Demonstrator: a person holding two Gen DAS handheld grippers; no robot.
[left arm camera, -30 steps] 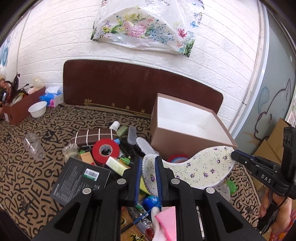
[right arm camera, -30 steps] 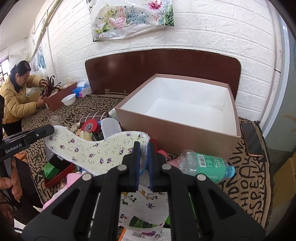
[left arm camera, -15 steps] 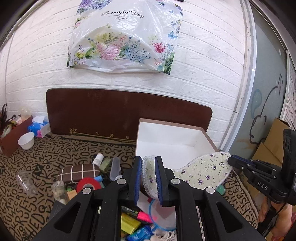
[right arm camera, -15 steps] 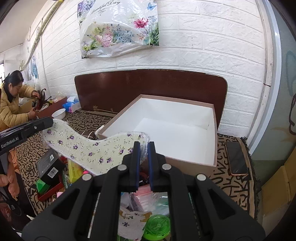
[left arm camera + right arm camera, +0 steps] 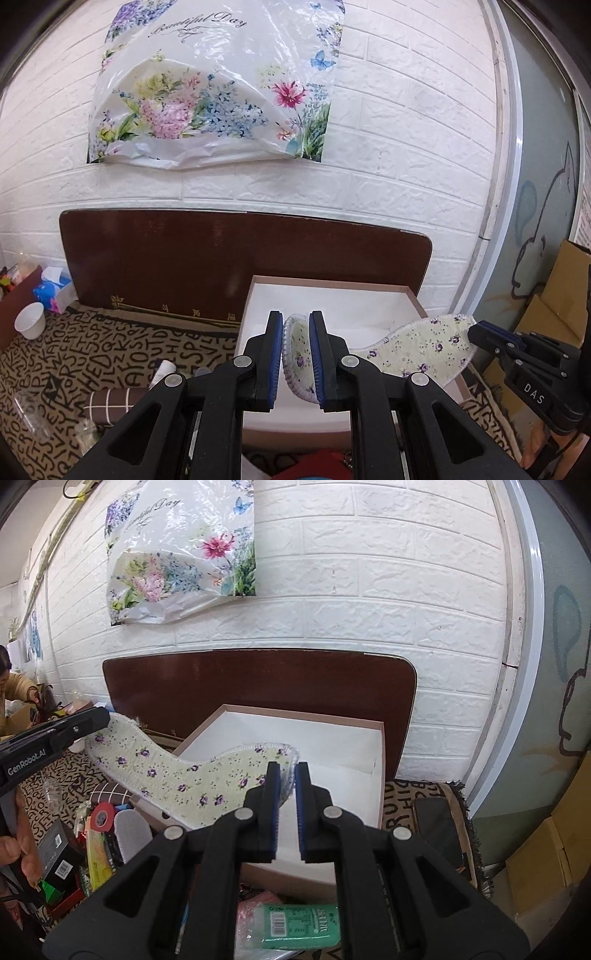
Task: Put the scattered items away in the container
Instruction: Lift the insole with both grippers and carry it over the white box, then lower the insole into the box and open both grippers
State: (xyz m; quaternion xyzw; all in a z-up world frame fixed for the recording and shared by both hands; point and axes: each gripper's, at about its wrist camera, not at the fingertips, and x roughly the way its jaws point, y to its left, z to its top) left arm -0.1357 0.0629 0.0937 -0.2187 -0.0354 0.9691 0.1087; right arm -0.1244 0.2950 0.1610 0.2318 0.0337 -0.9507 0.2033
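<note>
Left claw [image 5: 296,354] and right claw [image 5: 287,805] each pinch one end of floral insole [image 5: 177,775]; long axis spans across, above open box [image 5: 332,738].

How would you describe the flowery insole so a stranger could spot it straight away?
Find the big white-lined box below the dark headboard. Stretched above it between both grippers hangs the insole: foot-shaped, cream, dotted with purple flowers, unlike the plain white one in the clutter.
</note>
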